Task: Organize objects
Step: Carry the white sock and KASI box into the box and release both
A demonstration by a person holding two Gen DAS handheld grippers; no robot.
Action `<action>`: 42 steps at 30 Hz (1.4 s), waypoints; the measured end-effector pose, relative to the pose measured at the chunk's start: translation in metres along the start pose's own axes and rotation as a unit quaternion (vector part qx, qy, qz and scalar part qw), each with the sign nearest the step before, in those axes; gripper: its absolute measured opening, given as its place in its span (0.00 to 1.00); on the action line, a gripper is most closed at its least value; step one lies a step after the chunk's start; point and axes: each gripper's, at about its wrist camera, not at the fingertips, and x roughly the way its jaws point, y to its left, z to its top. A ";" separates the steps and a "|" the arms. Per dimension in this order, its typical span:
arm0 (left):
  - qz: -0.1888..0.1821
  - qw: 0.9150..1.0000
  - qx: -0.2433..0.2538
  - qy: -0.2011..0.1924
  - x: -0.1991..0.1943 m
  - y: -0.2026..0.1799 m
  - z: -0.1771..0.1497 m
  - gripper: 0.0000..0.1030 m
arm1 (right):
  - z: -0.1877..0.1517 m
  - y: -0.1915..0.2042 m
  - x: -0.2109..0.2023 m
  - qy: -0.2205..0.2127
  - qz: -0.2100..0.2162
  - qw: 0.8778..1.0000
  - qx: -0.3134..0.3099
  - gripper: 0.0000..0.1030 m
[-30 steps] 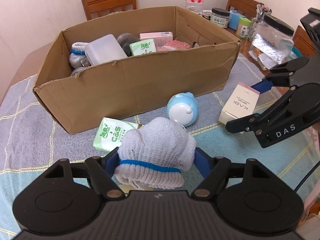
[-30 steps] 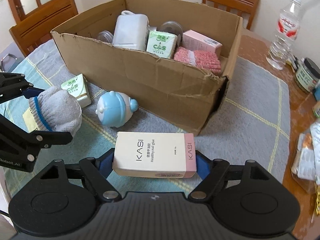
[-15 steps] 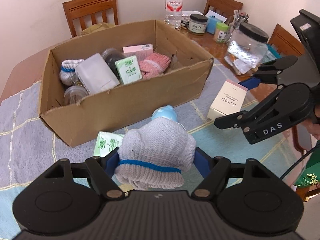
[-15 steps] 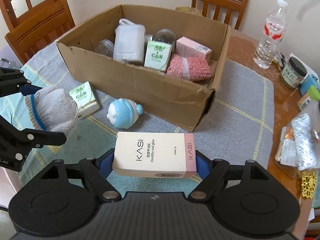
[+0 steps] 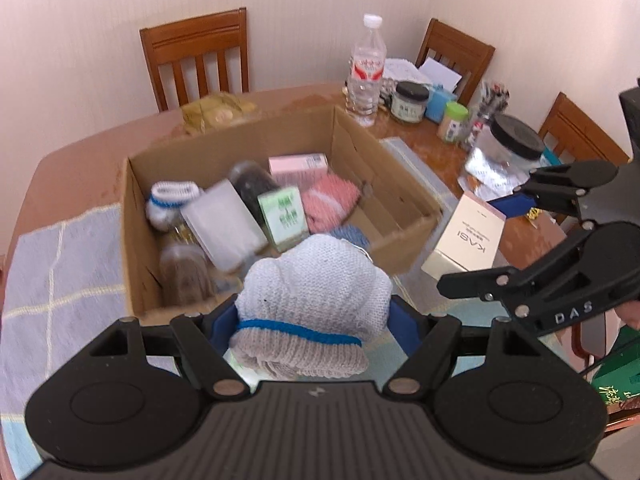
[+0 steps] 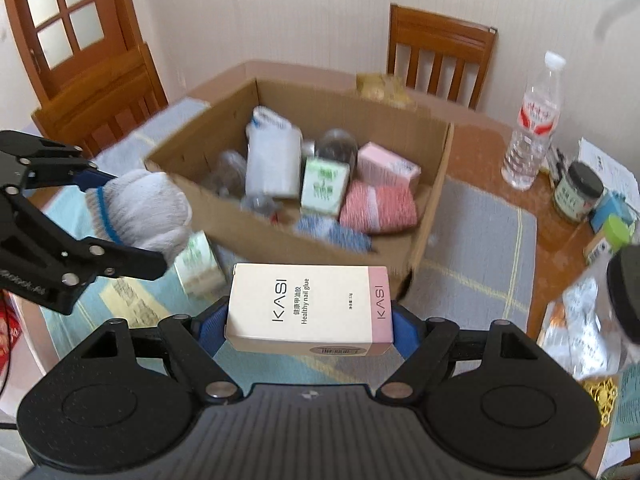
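A rolled grey knitted glove [image 5: 314, 300] with a blue cuff band is clamped in the left gripper [image 5: 314, 320], held above the near edge of the cardboard box [image 5: 400, 196]. A white-and-pink KASI nail glue box [image 6: 308, 308] is gripped lengthwise by the right gripper [image 6: 308, 324], also in the air, just short of the box. Inside the box, a pink knitted glove [image 6: 378, 206] and a green tissue pack [image 6: 322, 186] are seen. The box stands on the worktop [image 6: 480, 276].
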 end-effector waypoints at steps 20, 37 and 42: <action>-0.027 0.999 0.019 -0.032 0.038 0.087 0.041 0.93 | 0.073 0.014 0.022 -0.031 -0.075 0.995 0.052 0.81; -0.022 0.999 0.035 -0.022 0.026 0.101 0.023 0.94 | 0.091 0.018 0.043 -0.009 -0.121 0.989 0.080 0.81; -0.011 0.999 0.029 -0.023 0.020 0.099 0.017 0.95 | 0.098 0.018 0.043 -0.044 -0.146 0.985 0.083 1.00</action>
